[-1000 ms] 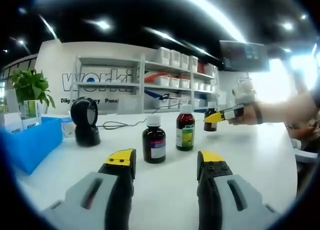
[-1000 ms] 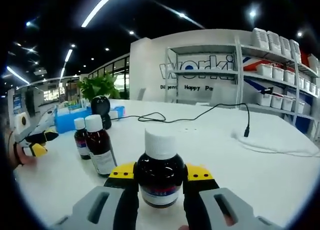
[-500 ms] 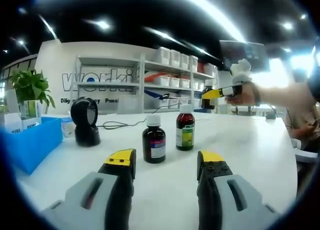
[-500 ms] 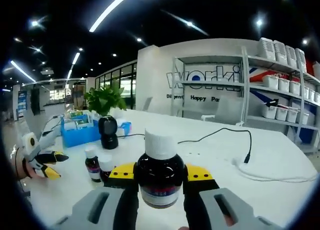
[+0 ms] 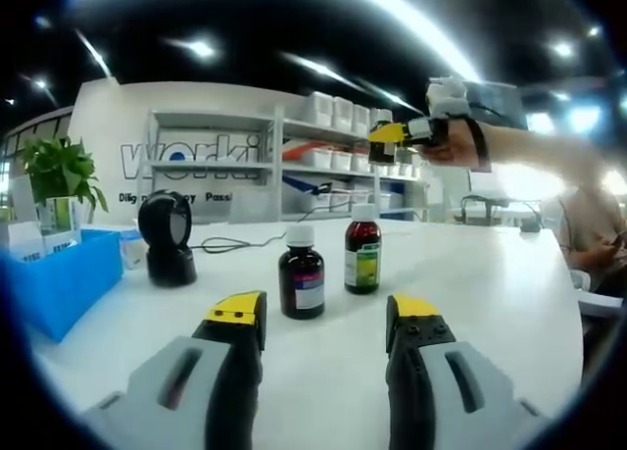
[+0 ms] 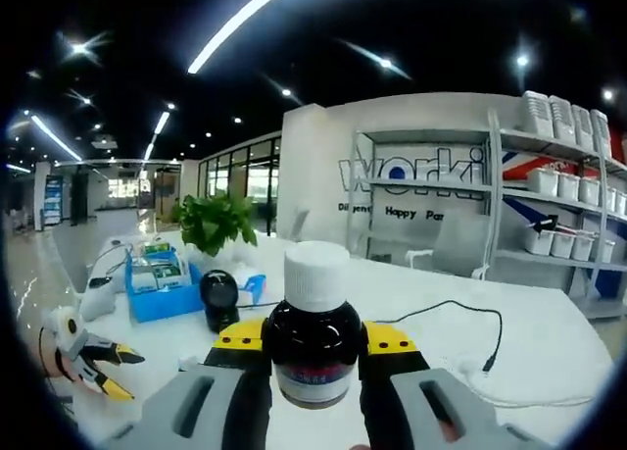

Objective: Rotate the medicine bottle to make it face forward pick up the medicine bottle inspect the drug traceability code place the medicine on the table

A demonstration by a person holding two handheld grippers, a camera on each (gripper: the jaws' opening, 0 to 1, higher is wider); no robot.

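Right gripper (image 6: pixel 314 344) clamps a dark glass medicine bottle (image 6: pixel 314 357), ribbed white cap, bottom centre, raised above the white table (image 6: pixel 549 352). Left gripper (image 5: pixel 325 318) low over the table, jaws wide apart, holding nothing, facing two brown bottles (image 5: pixel 333 269).

In the right gripper view, the right tool (image 6: pixel 313 347) covers both flanks of the medicine bottle (image 6: pixel 314 337), whose label print is too blurred to read and whose base is hidden behind the tool's body. In the left gripper view, that bottle is a small dark shape, mostly hidden by the yellow tips, and the arm behind it is smeared. The blue bin (image 5: pixel 54 278) is cut off at the left edge, and labels on the two standing bottles (image 5: pixel 302 284) are unreadable.
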